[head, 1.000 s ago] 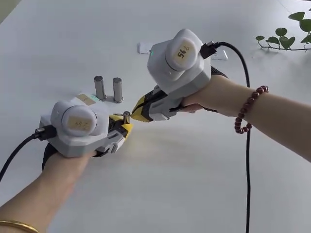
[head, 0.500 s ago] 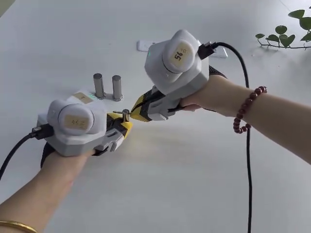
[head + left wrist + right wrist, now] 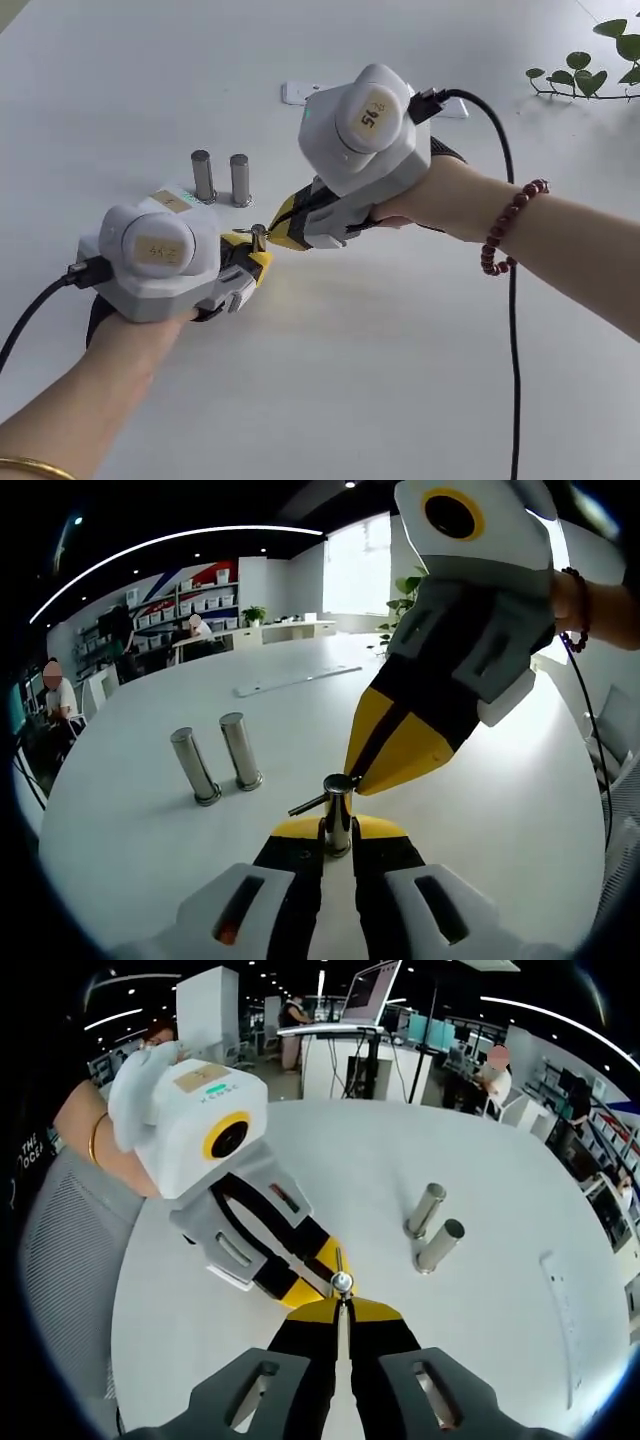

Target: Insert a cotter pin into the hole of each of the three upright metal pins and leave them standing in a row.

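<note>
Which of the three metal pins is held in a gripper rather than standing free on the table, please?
The pin clamped in the left gripper, with a cotter pin sticking out near its top; the other two pins stand free.

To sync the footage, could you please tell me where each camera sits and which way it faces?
Head view: on the headset, looking forward and down at the table; both forearms, left hand-held gripper and right hand-held gripper show.
Left gripper view: on the left one, looking along its jaws, shut on a metal pin.
Right gripper view: on the right one, facing the left one and its arm.
Shared by all: two standing pins.
</note>
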Available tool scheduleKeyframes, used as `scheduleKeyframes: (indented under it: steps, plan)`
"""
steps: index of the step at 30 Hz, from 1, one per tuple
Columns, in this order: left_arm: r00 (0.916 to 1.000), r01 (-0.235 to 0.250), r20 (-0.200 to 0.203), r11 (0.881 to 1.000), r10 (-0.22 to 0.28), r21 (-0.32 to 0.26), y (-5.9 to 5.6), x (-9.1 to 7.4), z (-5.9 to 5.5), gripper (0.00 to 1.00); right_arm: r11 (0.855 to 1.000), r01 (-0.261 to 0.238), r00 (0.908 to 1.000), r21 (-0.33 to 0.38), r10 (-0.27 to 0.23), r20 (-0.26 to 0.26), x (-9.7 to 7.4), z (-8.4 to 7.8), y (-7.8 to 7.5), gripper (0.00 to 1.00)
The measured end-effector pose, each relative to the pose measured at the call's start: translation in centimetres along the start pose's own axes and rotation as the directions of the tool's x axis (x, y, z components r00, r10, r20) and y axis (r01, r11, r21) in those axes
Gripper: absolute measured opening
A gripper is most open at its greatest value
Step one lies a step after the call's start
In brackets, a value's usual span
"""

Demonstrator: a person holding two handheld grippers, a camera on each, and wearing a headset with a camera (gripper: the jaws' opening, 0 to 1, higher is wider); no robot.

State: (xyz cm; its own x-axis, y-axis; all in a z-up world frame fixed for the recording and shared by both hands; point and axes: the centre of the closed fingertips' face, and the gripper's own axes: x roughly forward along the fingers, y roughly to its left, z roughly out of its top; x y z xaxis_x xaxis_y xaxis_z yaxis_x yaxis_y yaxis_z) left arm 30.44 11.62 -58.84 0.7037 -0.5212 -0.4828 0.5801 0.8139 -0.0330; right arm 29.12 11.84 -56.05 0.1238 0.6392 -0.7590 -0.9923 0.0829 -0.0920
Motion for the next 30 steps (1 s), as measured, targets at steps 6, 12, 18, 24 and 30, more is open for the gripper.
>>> scheduleKeyframes:
  steps: [6,12,18,24,30]
  plan:
    - [0.9999,-0.006,0.01,1.0,0.006,-0.016,0.2,0.1,0.2,0.15,1.0,-0.006,0.9998,-0.002,0.006,0.017,0.0,0.3,0.3,0.0]
    - [1.0,-0.007,0.003,1.0,0.008,-0.02,0.2,0.1,0.0,0.21,1.0,-0.004,0.9997,0.005,0.003,0.025,-0.1,0.4,0.4,0.04]
    - [0.9997,-0.022,-0.01,0.999,0.022,-0.03,0.5,-0.1,-0.2,0.29,1.0,-0.008,0.9988,0.029,0.007,0.048,-0.4,0.7,0.3,0.07]
    - [0.9994,-0.031,-0.016,0.999,0.031,-0.026,0.7,-0.7,-0.4,0.35,0.998,-0.007,0.9962,0.056,0.002,0.087,-0.8,1.1,-0.2,0.11]
    - [0.9986,-0.052,-0.009,0.999,0.052,-0.004,1.2,-1.7,-0.1,0.43,0.992,0.014,0.9907,0.128,-0.031,0.132,-1.4,1.7,-1.4,0.13]
